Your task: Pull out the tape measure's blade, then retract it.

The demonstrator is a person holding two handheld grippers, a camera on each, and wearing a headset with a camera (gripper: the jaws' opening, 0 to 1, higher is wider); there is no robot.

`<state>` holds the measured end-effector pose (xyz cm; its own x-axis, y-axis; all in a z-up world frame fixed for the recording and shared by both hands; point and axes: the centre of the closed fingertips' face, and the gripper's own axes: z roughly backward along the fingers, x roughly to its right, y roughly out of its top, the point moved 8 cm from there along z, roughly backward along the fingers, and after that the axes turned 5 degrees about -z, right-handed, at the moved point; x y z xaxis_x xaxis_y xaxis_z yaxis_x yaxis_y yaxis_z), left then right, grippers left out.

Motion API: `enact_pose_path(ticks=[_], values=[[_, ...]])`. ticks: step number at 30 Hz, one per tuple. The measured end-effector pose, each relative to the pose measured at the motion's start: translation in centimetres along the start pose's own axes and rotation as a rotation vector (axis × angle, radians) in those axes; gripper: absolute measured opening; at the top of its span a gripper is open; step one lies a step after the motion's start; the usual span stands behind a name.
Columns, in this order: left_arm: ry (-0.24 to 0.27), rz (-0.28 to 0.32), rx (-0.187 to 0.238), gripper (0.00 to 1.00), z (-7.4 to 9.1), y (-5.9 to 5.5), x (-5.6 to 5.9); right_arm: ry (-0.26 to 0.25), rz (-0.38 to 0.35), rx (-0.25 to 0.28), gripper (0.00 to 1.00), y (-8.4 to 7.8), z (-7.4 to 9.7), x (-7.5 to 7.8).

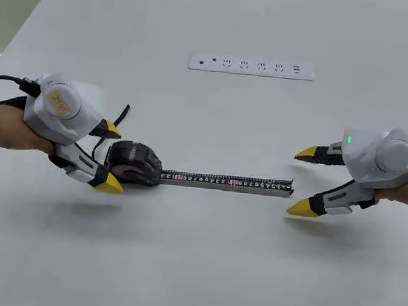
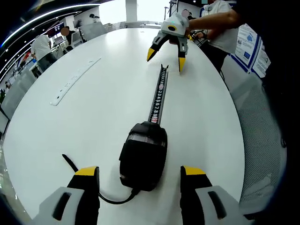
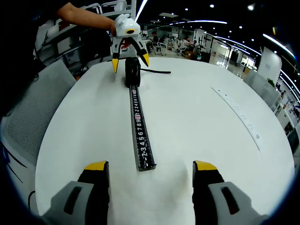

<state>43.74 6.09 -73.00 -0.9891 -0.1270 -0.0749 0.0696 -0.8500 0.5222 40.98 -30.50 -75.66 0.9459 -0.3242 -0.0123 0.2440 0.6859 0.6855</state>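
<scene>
Between the wide-apart jaws of the left gripper (image 2: 139, 171) the tape measure (image 2: 143, 154) is sitting on the surface (image 2: 108, 93). A clear gap is showing on either side of its black case, so this gripper is standing open around it rather than pinching it. A thin black strap (image 2: 70, 164) is trailing from the case's rear end, past one jaw. The blade (image 2: 159, 93) is lying flat with its numbered face up, and its long axis is running straight from the case toward the right gripper (image 1: 303, 181). That gripper is also holding its jaws apart and gripping nothing. The blade's hooked tip (image 3: 146, 165) is resting just ahead of it, in line with the gap and touching neither jaw. The surface is showing white, smooth and round-edged, and a white power strip (image 1: 251, 65) is lying on it well apart from the blade, roughly parallel to it. Around the surface an open office is showing, with ceiling lights (image 3: 206, 21), a grey mesh chair (image 3: 28, 122) close beside the edge, and people (image 2: 42, 47) standing farther back.
</scene>
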Motion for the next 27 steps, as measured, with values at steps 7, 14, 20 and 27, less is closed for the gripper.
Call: enact_pose_path(ticks=[7, 14, 20, 27], values=[[0.008, -0.001, 0.023, 0.84, -0.09, 0.31, 0.03, -0.001, -0.018, -0.005, 0.91, -0.03, 0.07, -0.30], [0.001, -0.004, 0.028, 0.97, -0.04, 0.17, 0.09, -0.013, -0.034, -0.005, 1.00, -0.04, 0.15, -0.37], [0.004, -0.007, 0.032, 1.00, 0.09, 0.00, 0.10, -0.016, -0.041, 0.001, 1.00, 0.08, 0.26, -0.36], [0.009, 0.000, 0.042, 1.00, 0.33, -0.18, 0.25, -0.023, -0.051, 0.006, 1.00, 0.13, 0.53, -0.51]])
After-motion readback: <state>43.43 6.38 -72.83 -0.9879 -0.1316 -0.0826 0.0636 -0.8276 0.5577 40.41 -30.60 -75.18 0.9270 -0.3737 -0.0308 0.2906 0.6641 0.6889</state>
